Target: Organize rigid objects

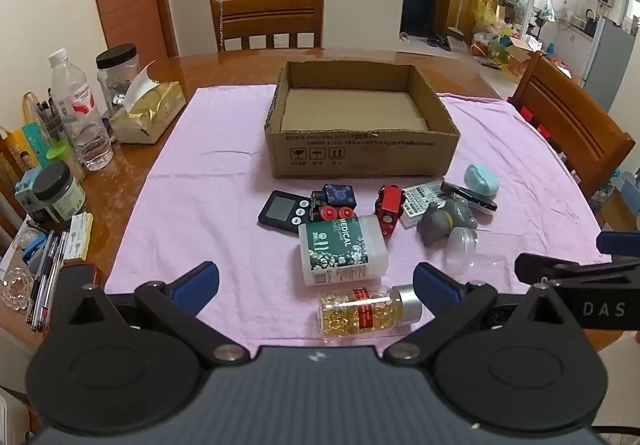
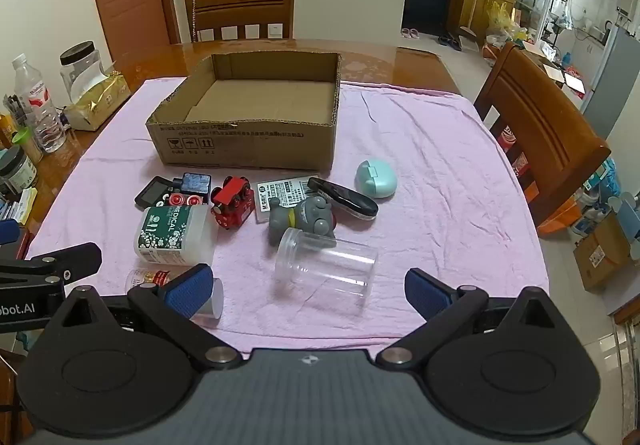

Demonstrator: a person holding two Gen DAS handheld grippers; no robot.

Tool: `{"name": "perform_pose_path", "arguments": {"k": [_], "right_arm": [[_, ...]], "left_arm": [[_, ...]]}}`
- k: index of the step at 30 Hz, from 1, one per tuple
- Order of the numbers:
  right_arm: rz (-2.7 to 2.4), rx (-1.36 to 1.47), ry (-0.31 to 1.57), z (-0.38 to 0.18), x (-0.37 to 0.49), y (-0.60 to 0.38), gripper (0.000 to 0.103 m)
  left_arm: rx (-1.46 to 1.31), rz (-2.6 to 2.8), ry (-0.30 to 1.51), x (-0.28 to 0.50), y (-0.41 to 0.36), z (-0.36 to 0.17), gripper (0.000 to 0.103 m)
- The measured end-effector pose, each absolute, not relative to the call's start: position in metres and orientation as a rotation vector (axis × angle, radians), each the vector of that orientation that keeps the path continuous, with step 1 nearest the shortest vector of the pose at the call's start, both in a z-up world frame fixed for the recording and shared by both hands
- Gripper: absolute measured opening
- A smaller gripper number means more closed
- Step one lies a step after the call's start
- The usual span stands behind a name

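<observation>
An open cardboard box (image 1: 362, 153) (image 2: 244, 147) stands on a pink cloth (image 1: 208, 181) (image 2: 432, 165). In front of it lie a white "MEDICAL" bottle (image 1: 342, 249) (image 2: 174, 231), a bottle of golden capsules (image 1: 366, 311) (image 2: 150, 277), a red toy train (image 1: 389, 207) (image 2: 232, 201), a grey figurine (image 1: 446, 221) (image 2: 304, 219), a clear jar (image 1: 476, 251) (image 2: 326, 267), a teal case (image 1: 481, 181) (image 2: 376, 173) and a black timer (image 1: 282, 211) (image 2: 154, 191). My left gripper (image 1: 316, 285) is open near the capsule bottle. My right gripper (image 2: 308, 289) is open near the clear jar.
Water bottle (image 1: 80, 113), jars (image 1: 116, 77), tissue box (image 1: 146, 111) and pens (image 1: 44, 285) crowd the table's left side. Wooden chairs stand behind (image 1: 268, 21) and at the right (image 2: 540, 133). A blue cube (image 1: 340, 195), a label card (image 1: 420, 201) and a black flat device (image 2: 344, 197) lie among the objects.
</observation>
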State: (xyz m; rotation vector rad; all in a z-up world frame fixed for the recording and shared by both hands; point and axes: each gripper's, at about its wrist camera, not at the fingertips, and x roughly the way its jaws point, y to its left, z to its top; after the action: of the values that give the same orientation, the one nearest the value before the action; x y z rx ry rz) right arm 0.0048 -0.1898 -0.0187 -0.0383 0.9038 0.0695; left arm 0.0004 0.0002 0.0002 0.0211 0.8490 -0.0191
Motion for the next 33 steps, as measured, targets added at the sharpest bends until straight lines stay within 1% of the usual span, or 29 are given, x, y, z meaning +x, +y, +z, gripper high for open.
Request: {"name": "perform_pose_path", "arguments": {"k": [9,33], "right_arm": [[0.062,-0.036,0.904,-0.0186,0.0068,-0.1914,0.103],[0.057,-0.047,0.892,-0.0158,0.0049,-0.1941,0.103]], "left_arm": [[0.046,-0.03,0.837,-0.0058,-0.0083,-0.0066,0.102],[0.019,-0.016,0.855,-0.0017,-0.006,0.0028,0.102]]}}
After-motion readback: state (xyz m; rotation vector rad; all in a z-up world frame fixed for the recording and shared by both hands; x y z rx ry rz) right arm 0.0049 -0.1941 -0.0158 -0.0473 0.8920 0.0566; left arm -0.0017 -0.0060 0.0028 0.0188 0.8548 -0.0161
